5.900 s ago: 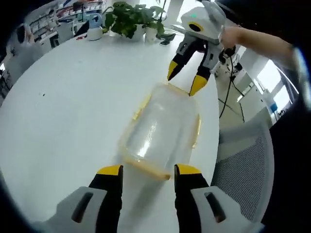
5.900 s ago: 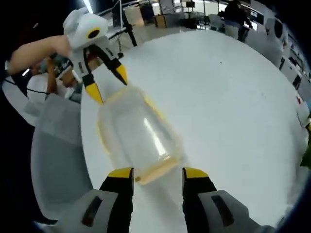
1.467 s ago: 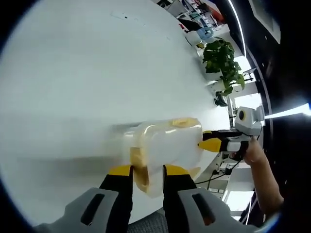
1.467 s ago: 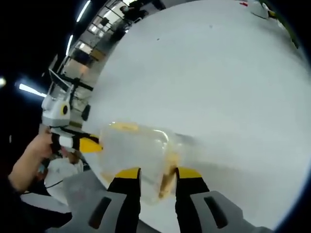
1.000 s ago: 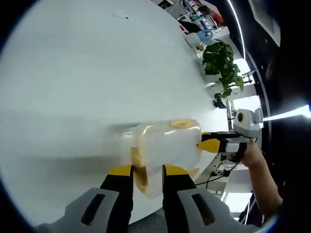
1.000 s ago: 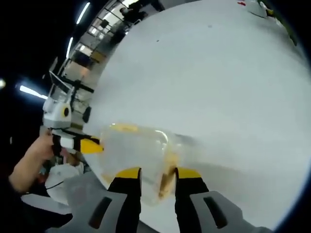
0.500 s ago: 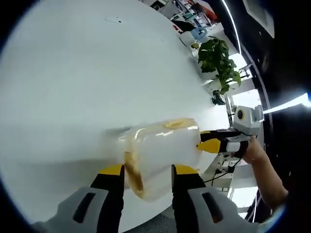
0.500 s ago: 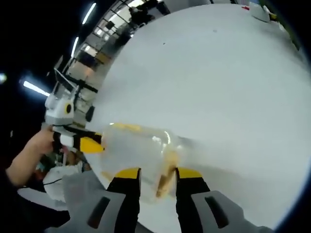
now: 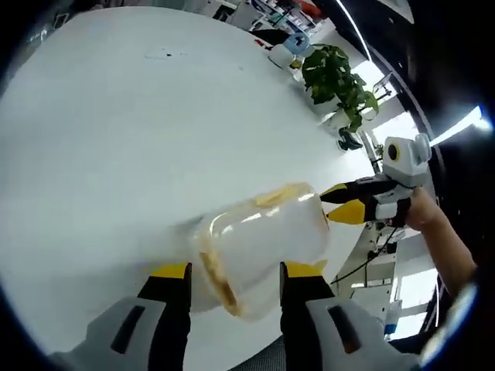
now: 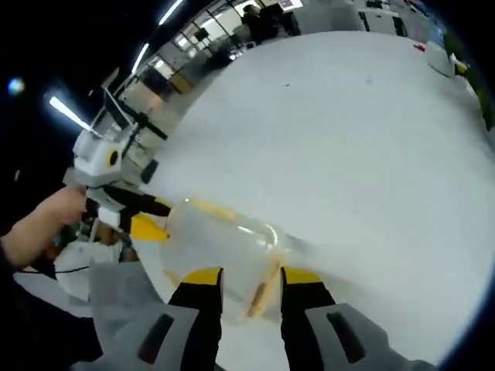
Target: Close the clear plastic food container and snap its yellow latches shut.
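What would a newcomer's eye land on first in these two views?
The clear container with its yellow latches, lying on the white table near its edge, one claw at each short end. The left claw straddles one end, and the right claw squeezes the other. A leafy potted plant stands at the table's far side.

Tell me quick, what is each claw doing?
Left gripper: open around the clear plastic food container.
Right gripper: closed on its yellow-latched end.

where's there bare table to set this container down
The wide white table is bare from the container out to the potted plant at the far rim. It is crowded only at the near edge, where both claws, left and right, meet the container.
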`<state>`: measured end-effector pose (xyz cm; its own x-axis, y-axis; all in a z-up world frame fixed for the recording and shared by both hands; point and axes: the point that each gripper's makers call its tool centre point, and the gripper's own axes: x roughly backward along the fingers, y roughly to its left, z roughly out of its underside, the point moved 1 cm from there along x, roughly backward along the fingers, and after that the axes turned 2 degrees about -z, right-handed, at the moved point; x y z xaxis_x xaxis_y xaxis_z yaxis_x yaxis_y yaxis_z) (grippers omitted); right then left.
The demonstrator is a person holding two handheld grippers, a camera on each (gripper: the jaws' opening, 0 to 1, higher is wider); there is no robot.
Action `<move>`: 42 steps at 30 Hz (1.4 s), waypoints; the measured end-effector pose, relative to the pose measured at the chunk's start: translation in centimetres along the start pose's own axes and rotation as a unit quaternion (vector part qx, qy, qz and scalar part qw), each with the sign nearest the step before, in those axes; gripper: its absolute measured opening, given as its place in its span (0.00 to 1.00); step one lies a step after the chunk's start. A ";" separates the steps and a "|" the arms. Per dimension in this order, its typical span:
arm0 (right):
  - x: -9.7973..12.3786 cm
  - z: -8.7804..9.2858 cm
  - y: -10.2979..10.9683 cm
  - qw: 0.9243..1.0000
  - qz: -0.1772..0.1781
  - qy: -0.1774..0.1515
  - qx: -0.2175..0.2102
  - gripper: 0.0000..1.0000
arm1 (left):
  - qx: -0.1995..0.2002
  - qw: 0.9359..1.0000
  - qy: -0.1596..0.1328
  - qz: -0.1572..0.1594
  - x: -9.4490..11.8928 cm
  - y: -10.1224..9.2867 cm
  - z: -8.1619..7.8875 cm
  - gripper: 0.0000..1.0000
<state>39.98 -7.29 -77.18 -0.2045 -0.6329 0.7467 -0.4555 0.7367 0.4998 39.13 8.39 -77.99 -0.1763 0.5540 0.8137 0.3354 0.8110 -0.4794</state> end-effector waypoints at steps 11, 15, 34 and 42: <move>0.1 -0.6 1.0 0.993 0.009 0.019 0.113 0.34 | -0.120 0.992 0.009 -0.037 0.3 -0.3 -0.6 0.48; 0.0 -0.9 1.4 0.990 0.008 0.026 0.138 0.35 | -0.157 0.986 0.013 -0.045 0.5 -0.6 -0.9 0.50; -0.3 -1.8 3.5 0.953 -0.012 0.069 0.294 0.34 | -0.313 0.948 0.034 -0.053 0.5 -2.3 -1.8 0.58; -0.8 -1.4 4.3 0.937 -0.024 0.087 0.338 0.32 | -0.361 0.929 0.052 -0.055 0.0 -2.8 -1.6 0.58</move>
<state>39.42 -3.25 -75.04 -0.0514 -0.5699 0.8201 -0.9174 0.3515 0.1867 39.66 5.86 -76.12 -0.1686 0.4228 0.8904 0.8611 0.5028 -0.0757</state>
